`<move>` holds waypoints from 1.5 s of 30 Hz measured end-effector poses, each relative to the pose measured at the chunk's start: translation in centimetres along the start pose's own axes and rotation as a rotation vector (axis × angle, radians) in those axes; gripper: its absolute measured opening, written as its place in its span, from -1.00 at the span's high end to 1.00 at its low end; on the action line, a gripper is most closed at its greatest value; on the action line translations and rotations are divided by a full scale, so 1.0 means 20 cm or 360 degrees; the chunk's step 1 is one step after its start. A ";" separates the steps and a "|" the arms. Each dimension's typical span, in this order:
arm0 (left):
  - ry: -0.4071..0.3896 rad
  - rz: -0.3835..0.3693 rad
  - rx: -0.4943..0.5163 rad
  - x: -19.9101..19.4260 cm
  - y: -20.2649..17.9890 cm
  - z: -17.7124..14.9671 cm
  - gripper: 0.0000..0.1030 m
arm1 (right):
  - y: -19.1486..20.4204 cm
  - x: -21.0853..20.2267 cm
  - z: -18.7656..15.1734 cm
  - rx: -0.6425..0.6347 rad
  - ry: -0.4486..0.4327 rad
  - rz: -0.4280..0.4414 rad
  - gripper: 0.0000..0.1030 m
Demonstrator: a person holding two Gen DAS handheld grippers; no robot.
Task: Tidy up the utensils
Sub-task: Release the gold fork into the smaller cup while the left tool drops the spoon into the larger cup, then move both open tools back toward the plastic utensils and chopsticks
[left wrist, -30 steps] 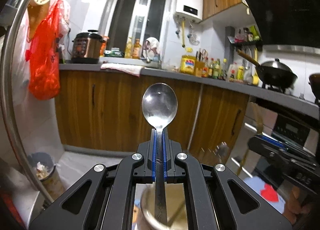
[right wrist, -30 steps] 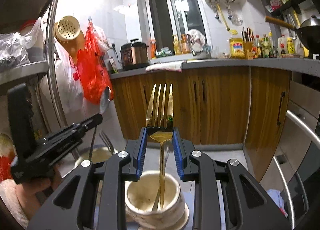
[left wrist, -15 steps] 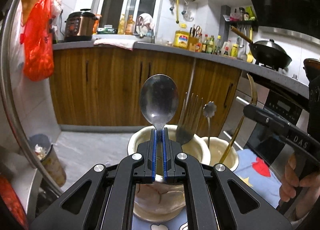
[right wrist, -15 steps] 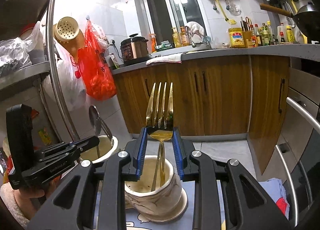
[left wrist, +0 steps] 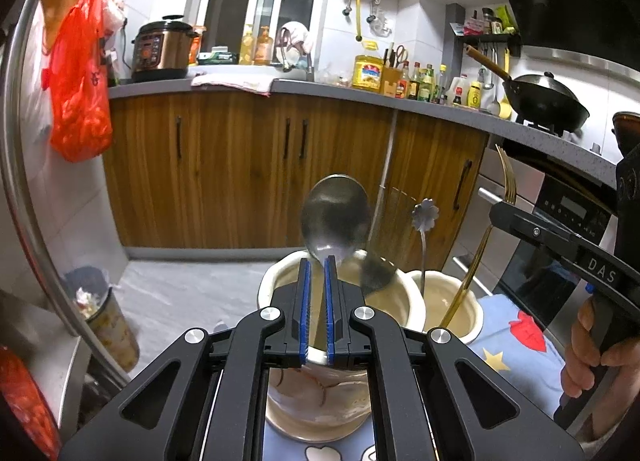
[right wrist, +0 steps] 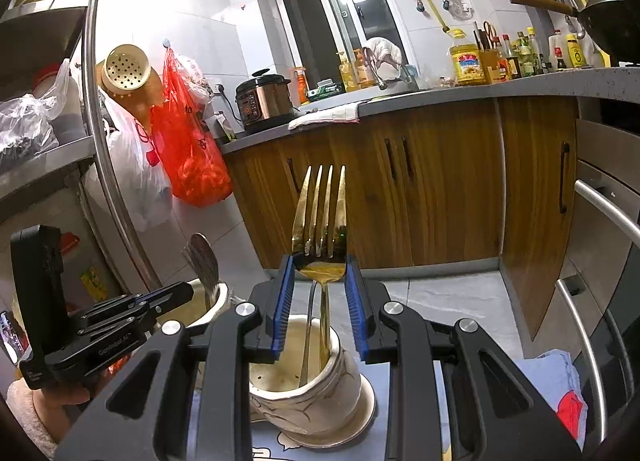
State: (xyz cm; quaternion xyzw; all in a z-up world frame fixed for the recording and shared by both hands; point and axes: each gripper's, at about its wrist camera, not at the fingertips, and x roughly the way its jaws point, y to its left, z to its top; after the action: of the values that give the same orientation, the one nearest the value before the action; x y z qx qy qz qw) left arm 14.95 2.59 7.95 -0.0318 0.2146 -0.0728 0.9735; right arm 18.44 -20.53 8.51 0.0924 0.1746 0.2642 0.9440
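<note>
The left gripper point(left wrist: 317, 261) stands narrowly parted, its ribbed blue pads flanking the thin neck of a steel spoon point(left wrist: 335, 217) in a glazed cream pot point(left wrist: 404, 305); the right gripper point(right wrist: 319, 261) clamps a glossy gold fork point(right wrist: 320, 217) above a second cream pot point(right wrist: 340, 377)

Both grippers are matte black linkages with triangular cut-outs, round silver screws at the pivots and ribbed blue pads lining the fingers point(left wrist: 306, 309). The right gripper point(left wrist: 560, 239) carries white "DAS" lettering. A fuzzy pale sleeve point(right wrist: 28, 417) covers the left wrist.
</note>
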 end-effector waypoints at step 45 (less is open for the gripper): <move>0.0227 0.0070 -0.0019 -0.52 -0.10 -0.26 -0.59 | 0.14 -0.46 -0.22 0.0123 0.0400 -0.0070 -0.89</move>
State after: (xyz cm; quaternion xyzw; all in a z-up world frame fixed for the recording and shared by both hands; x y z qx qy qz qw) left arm 3.18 2.08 7.74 -0.0275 0.2845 -0.0521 0.9569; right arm 8.09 -22.75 7.69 0.0910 0.3036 0.2461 0.9160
